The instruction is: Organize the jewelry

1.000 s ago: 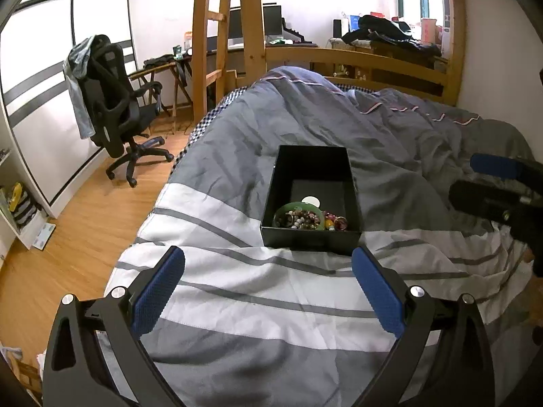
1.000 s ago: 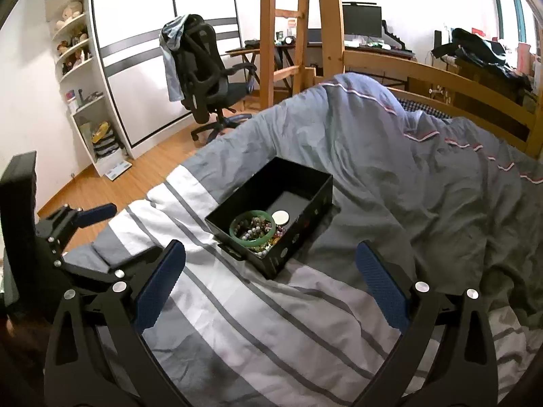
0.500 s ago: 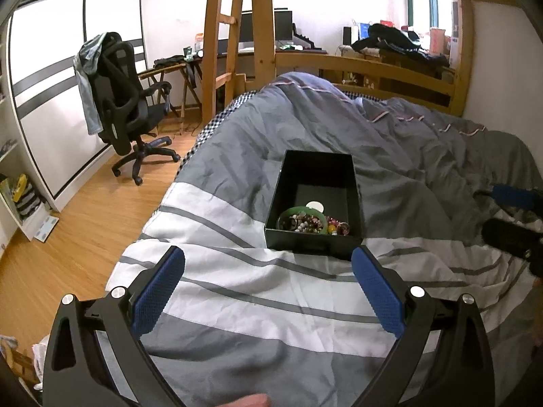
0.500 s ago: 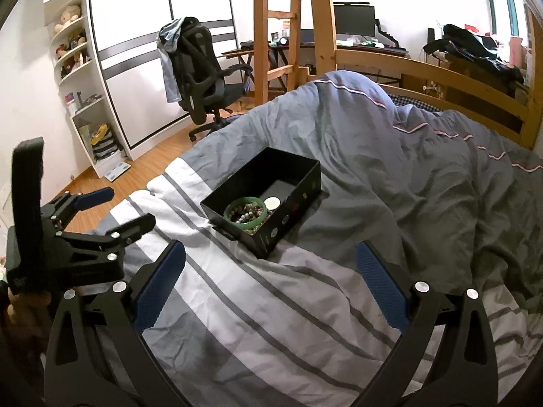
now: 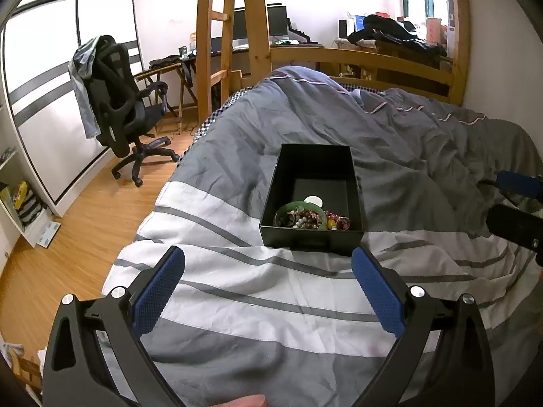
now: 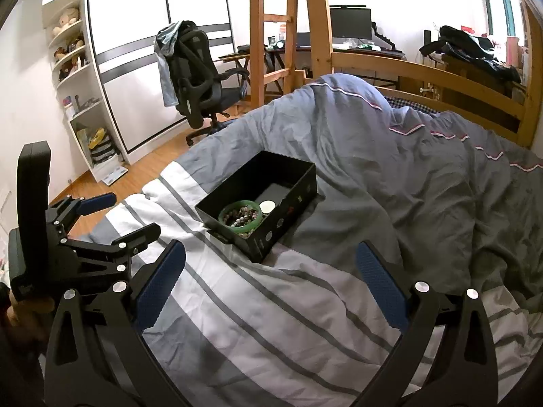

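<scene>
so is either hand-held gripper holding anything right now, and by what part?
Nothing held. The left hand-held gripper and right hand-held gripper are both open and empty; the jewelry sits in the black box.

An open black box point(image 5: 314, 196) on the bed holds a green bangle point(image 5: 298, 215) and beaded bracelets point(image 5: 307, 218).

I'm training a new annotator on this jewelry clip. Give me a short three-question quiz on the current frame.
1. True or false: the green bangle lies inside the black box.
2. Multiple choice: the black box rests on (A) the wooden floor, (B) the striped duvet, (C) the desk.
3. Fill in: the jaws of the left gripper and the right gripper are both ____, holding nothing.

Key: 1 true; 2 B; 3 open.
</scene>
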